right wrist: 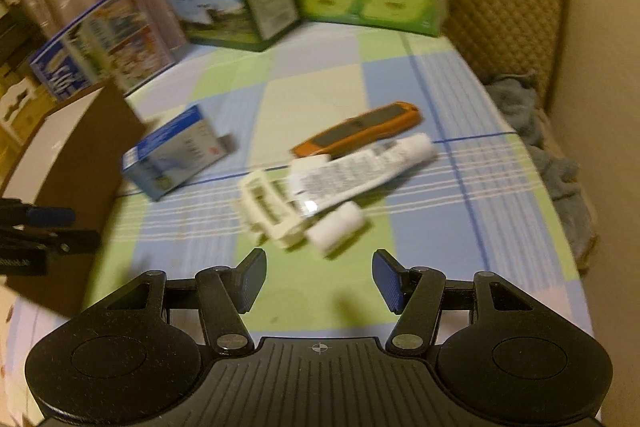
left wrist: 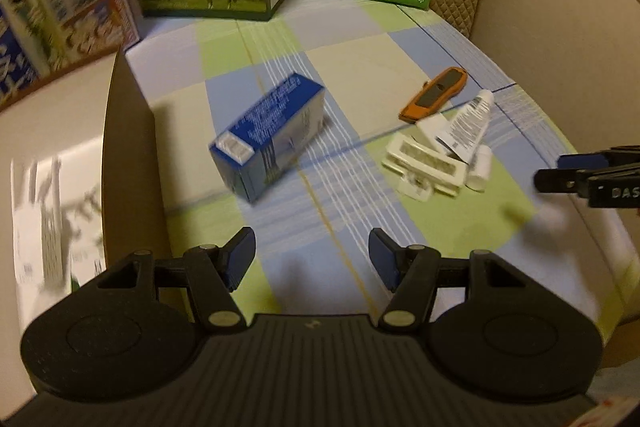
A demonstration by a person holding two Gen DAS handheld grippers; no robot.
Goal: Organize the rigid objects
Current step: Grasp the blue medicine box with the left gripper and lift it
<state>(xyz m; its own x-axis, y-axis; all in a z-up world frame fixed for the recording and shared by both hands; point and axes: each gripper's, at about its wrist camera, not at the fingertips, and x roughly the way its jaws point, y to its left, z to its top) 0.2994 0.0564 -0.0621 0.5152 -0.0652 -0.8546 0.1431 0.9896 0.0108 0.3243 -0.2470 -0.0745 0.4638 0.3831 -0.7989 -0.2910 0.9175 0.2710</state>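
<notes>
Four loose items on checked tablecloth [left wrist: 360,75]: blue carton [left wrist: 268,137] (light, stiff, grip across narrow sides), orange cutter [right wrist: 356,135], tube [right wrist: 360,171], white clip [right wrist: 268,211]; left gripper [left wrist: 312,255] and right gripper [right wrist: 319,277] both spread, empty.

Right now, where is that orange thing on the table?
The orange utility knife lies flat on the checked tablecloth, just behind the white tube, right of the small blue box.

Bare cloth lane between blue carton [left wrist: 269,137] and white clutter pile [left wrist: 434,163], brown box wall [left wrist: 128,163] blocking left
</notes>
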